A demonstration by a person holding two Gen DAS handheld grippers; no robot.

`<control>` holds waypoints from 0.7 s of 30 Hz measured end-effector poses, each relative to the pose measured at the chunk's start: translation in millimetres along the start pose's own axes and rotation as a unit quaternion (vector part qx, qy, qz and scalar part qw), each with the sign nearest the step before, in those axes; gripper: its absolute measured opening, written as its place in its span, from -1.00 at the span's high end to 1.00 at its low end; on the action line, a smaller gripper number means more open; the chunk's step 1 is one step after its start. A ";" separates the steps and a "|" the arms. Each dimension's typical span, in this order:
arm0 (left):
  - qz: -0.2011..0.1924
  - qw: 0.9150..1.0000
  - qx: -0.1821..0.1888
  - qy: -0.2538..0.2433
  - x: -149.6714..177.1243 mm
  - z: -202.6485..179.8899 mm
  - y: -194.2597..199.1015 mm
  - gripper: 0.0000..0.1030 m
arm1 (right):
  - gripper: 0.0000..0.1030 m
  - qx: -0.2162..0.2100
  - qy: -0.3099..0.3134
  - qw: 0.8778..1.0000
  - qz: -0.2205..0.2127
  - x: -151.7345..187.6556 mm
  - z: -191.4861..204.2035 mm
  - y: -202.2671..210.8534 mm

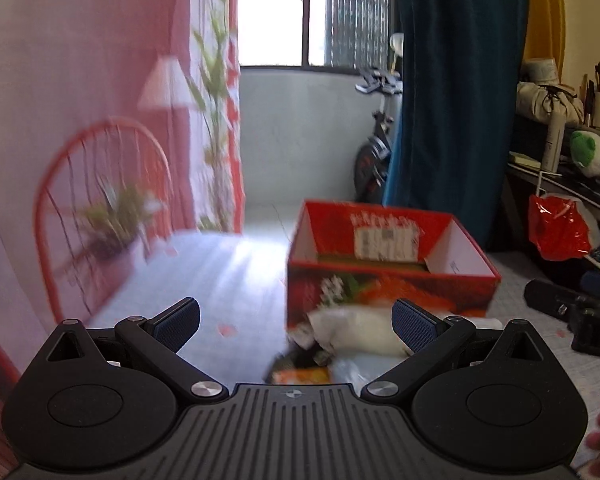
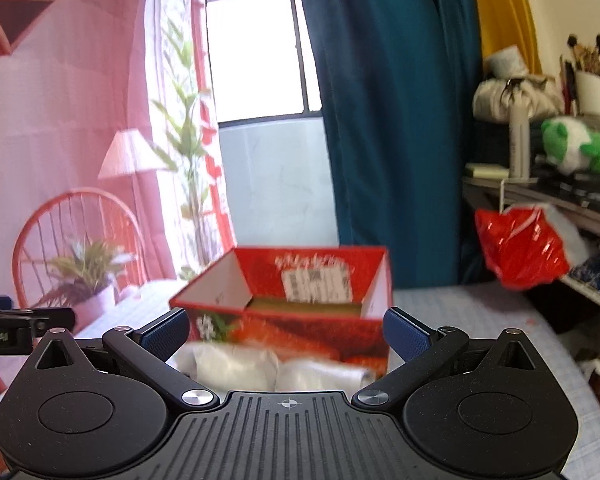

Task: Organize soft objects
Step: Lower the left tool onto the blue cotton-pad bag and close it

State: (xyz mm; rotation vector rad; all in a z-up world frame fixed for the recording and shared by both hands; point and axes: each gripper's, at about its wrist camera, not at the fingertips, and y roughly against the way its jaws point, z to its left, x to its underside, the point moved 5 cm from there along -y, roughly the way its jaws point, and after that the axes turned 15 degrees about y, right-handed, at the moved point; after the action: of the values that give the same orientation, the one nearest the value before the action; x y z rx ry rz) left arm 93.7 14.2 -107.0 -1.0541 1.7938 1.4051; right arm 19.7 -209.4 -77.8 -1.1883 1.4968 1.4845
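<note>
An open red cardboard box (image 1: 392, 276) with a white label inside stands on the pale checked surface; the right wrist view shows the same red box (image 2: 296, 312) straight ahead. White soft plastic-wrapped bundles (image 1: 356, 330) lie against its front, with a small orange packet (image 1: 300, 376) nearer me. The white bundles (image 2: 268, 368) sit just beyond my right gripper (image 2: 286, 334), which is open and holds nothing. My left gripper (image 1: 296, 322) is open too, left of and in front of the box. The box looks empty apart from its flaps.
A teal curtain (image 1: 456, 92) hangs behind the box. Cluttered shelves at the right carry a green and white plush toy (image 2: 576, 148), with a red plastic bag (image 2: 520, 252) hanging below them. A black case (image 1: 576, 316) lies right of the box. A pink printed backdrop (image 1: 80, 120) covers the left.
</note>
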 end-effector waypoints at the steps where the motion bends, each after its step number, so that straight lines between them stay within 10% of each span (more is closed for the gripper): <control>1: 0.009 1.000 0.003 0.007 4.2 2.7 -5.9 -1.00 | -0.99 -0.015 -0.001 1.000 0.008 5.0 0.8 -4.0; 12: 0.034 0.999 0.002 0.041 36.1 19.3 -36.5 -0.99 | -0.97 0.014 -0.004 0.996 0.090 63.4 5.2 -37.5; 21: 0.059 0.998 0.020 -0.016 49.4 7.5 -50.4 -0.94 | -0.42 -0.035 -0.002 0.993 0.116 79.4 14.2 -44.4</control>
State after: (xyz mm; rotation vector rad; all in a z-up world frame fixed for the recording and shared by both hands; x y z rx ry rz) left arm 113.5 5.2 -174.5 -0.9146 1.8796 1.4402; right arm 33.5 -201.8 -168.5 -1.0790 1.6359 1.7038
